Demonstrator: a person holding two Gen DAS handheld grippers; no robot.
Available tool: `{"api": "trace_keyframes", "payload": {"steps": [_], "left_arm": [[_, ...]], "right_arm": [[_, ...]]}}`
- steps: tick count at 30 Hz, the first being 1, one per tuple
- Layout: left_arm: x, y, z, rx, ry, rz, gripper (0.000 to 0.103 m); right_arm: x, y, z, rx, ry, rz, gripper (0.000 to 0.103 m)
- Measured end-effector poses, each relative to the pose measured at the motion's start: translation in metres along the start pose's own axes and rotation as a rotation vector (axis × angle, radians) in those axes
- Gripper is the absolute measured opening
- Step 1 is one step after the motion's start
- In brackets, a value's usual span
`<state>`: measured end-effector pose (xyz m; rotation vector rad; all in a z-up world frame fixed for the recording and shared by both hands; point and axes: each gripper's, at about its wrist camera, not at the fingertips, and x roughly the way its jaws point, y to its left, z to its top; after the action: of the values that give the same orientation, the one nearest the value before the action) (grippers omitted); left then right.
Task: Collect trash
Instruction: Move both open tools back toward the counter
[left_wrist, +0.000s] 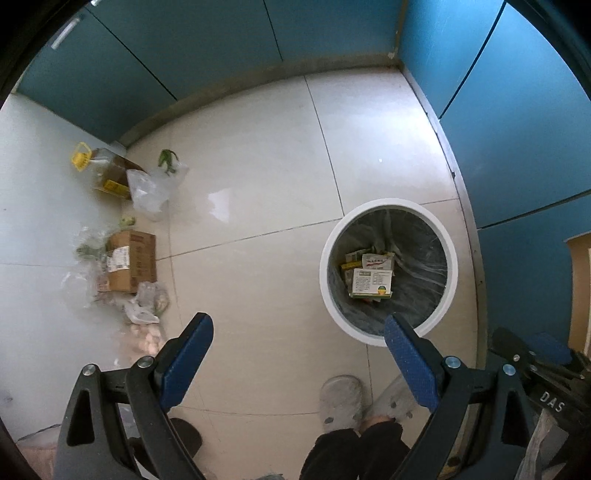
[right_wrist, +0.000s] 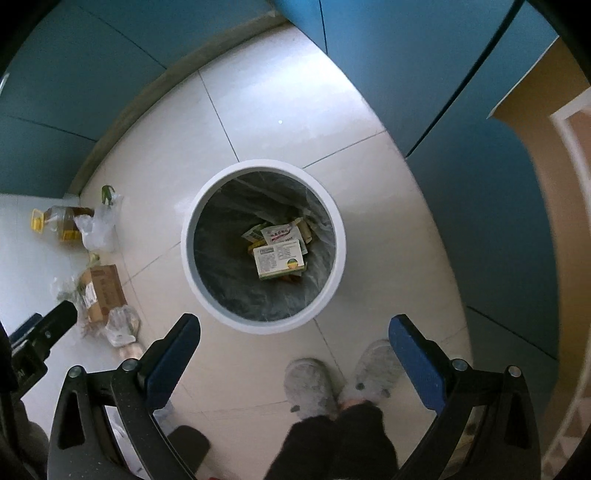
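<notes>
A white round bin (left_wrist: 328, 280) with a dark liner stands on the tiled floor; it also shows in the right wrist view (right_wrist: 190, 266). A white-and-green carton (right_wrist: 279, 258) and paper packets lie inside. Trash lies on the floor at the left: a cardboard box (left_wrist: 131, 262), an oil bottle with a yellow cap (left_wrist: 105, 171), clear plastic bags (left_wrist: 151, 188) and a green scrap (left_wrist: 168, 160). My left gripper (left_wrist: 297, 325) is open and empty, high above the floor. My right gripper (right_wrist: 293, 326) is open and empty, above the bin's near side.
Blue cabinet fronts (left_wrist: 221, 40) line the back and right. The person's grey slippers (right_wrist: 310, 384) stand just in front of the bin. The other gripper shows at the right edge of the left wrist view (left_wrist: 535, 365).
</notes>
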<state>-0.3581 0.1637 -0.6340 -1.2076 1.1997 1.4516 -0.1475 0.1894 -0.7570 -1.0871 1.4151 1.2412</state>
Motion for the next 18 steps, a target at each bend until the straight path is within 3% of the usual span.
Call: {"api": "trace_keyframes", "payload": {"steps": [6,18], "left_arm": [[-0.062,0.009,-0.019,-0.002,-0.020,-0.001,0.095],[-0.216,0.026,-0.056,0.008,-0.095,-0.034,0.095]], "right_arm": [[-0.072,0.012,-0.018,-0.047,-0.062,-0.028,0.103],[-0.261,0.029,-0.075,-0.091,-0.166,-0.006,0.103]]}}
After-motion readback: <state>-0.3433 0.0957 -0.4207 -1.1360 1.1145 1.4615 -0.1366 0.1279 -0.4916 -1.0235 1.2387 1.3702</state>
